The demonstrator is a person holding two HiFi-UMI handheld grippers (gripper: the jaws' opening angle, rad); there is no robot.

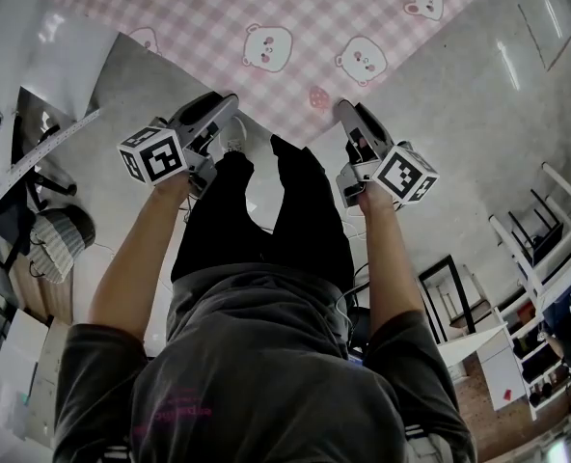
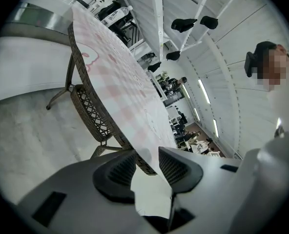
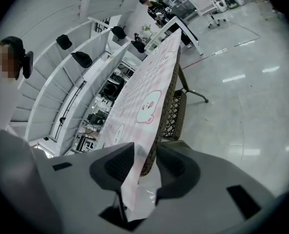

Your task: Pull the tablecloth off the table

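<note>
Dark shirt (image 1: pixel 257 355) and bare forearms filled the near field. Both arms reached toward the near edge of the table (image 2: pixel 88 106).

- Left gripper (image 1: pixel 226 102): jaws pressed onto the overhanging hem of the tablecloth (image 1: pixel 295 27), with a fold of it between the pads.
- Right gripper (image 1: pixel 346 107): also pinching the hem, a little apart from the left one. The cloth ran down between its jaws.
- The cloth, pink check with small animal prints, lay flat across the tabletop and covered it to the far edge. Its near edge lifted slightly toward the grippers.

Handling, as judged:
- Thin, soft and light, probably a slick wipe-clean sheet, so it should slide easily.
- It could slip from a shallow pinch. A hold well inside the hem looked sounder than one at its very edge.
- The woven rim (image 3: pixel 171 111) under the cloth might drag or snag it.

Room:
- Bare pale floor (image 1: pixel 478 95) lay open on both sides of the table.
- The person's legs (image 1: pixel 266 220) stood close under the near edge.
- White shelving (image 1: pixel 546 230) stood to the right and desk clutter (image 1: pixel 6 210) to the left, both well apart from the table.
</note>
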